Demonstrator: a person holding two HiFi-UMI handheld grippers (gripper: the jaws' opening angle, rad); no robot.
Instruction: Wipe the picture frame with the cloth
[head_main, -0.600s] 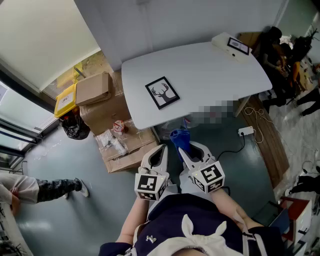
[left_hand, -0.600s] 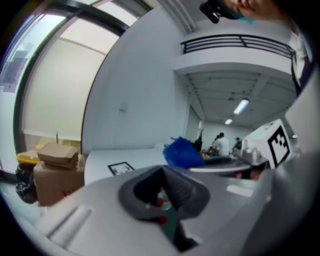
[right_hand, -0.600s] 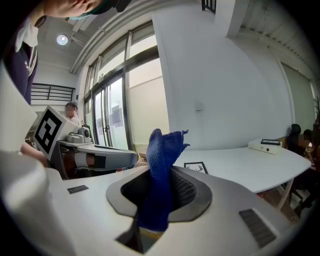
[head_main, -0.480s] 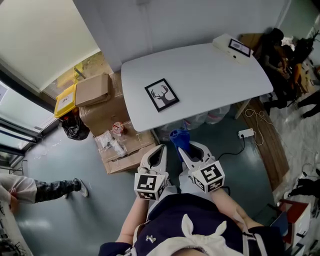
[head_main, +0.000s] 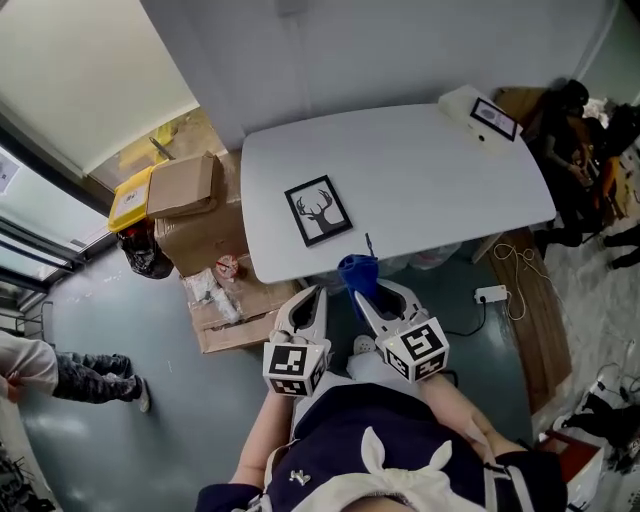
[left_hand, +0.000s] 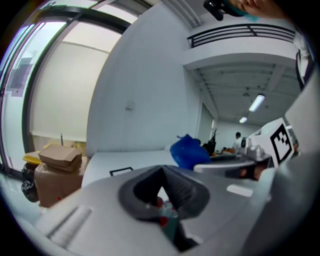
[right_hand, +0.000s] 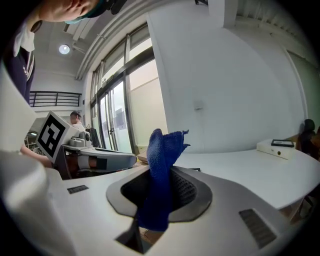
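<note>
R tool (head_main: 366, 300) clenched on cloth (head_main: 357, 272); cloth sticks up past its tips. L tool (head_main: 314, 300) just beside it on the left, jaws together, nothing between. Both sit short of table (head_main: 440, 170) edge. Frame (head_main: 318, 211) lies flat on table, ahead of L tool, apart from both.

The picture frame (head_main: 318, 211) lies flat and slightly skewed on the white table (head_main: 440, 170), toward its near left corner (black border, deer-head print on white). The cloth (head_main: 358, 272), deep blue and crumpled, stands up pinched in the right gripper (head_main: 366, 298), beside the table's near edge.
</note>
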